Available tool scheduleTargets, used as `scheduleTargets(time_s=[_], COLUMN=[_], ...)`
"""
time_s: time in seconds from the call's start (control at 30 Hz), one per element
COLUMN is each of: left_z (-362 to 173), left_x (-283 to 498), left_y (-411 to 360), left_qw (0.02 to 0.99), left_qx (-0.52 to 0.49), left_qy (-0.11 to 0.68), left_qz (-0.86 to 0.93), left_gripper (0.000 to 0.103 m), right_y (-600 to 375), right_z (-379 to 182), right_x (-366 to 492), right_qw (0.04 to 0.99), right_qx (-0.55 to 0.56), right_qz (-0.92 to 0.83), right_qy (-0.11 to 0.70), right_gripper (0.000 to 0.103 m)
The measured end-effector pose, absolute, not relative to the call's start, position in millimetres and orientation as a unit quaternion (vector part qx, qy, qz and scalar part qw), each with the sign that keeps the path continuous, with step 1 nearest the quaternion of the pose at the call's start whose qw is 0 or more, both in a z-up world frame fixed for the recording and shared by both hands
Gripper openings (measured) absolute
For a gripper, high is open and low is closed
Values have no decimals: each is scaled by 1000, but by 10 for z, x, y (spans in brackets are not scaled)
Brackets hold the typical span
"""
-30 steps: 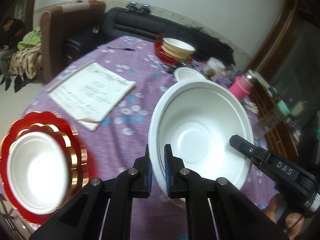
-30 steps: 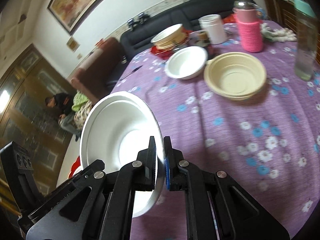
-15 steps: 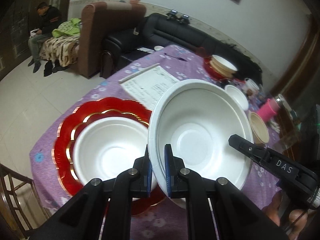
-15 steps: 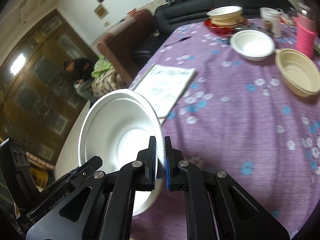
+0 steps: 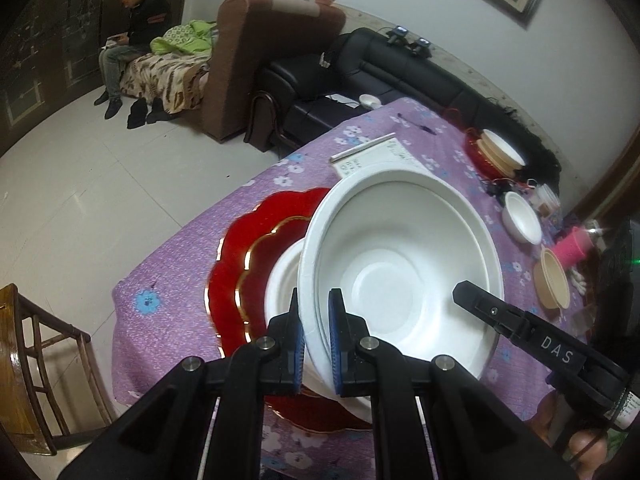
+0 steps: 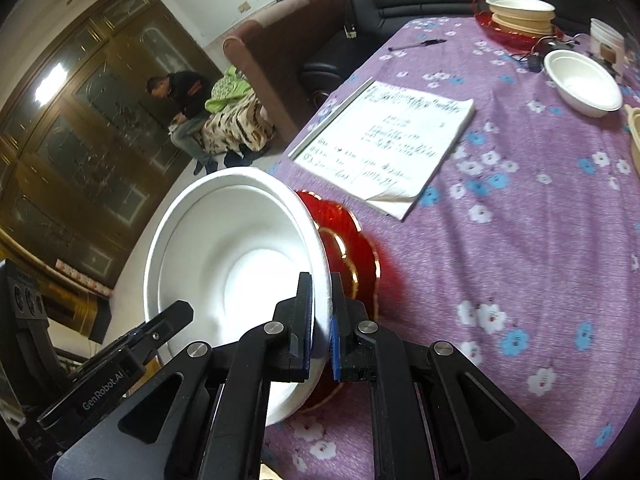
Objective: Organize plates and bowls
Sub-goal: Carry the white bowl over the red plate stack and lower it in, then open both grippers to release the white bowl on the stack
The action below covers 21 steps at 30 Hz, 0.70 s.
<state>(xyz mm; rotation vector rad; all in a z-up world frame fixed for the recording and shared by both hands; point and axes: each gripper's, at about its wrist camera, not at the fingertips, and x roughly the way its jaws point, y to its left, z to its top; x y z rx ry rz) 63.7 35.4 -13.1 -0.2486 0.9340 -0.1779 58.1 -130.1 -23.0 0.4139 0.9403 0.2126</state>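
I hold the big white bowl (image 5: pixel 394 268) by opposite rim edges, my left claw (image 5: pixel 316 336) and right claw (image 6: pixel 321 324) both pinching it, above the white bowl (image 5: pixel 282 280) on the red plate (image 5: pixel 252 256). To nest it well, I should level it, centre it over the lower bowl, sink gently, then release both together.

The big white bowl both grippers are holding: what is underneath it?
Below the big white bowl sits another white bowl on a red plate. Most of that lower bowl and the plate's middle are covered.
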Motion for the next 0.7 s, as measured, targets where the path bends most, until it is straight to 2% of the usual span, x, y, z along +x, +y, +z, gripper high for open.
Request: scheduleTargets(time_s=[0.37, 0.53, 0.6, 0.7], left_z=[-296, -249, -220, -188], left_x=[671, 620, 592, 547], left_y=[497, 460, 442, 436], left_qw=[875, 884, 890, 899], left_qx=[-118, -86, -69, -40], left_qy=[465, 456, 448, 436], left_qz=[-65, -54, -44, -25], left_gripper=[9, 10, 14, 29], right_y=[-1107, -1049, -1036, -1029], right_z=[-394, -402, -393, -391], right_x=[659, 608, 587, 562], right_qw=[879, 892, 897, 901], right_qx=[142, 111, 101, 86], right_qz=[91, 90, 89, 92], right_qy=[445, 429, 421, 416], right_gripper=[9, 11, 11, 13])
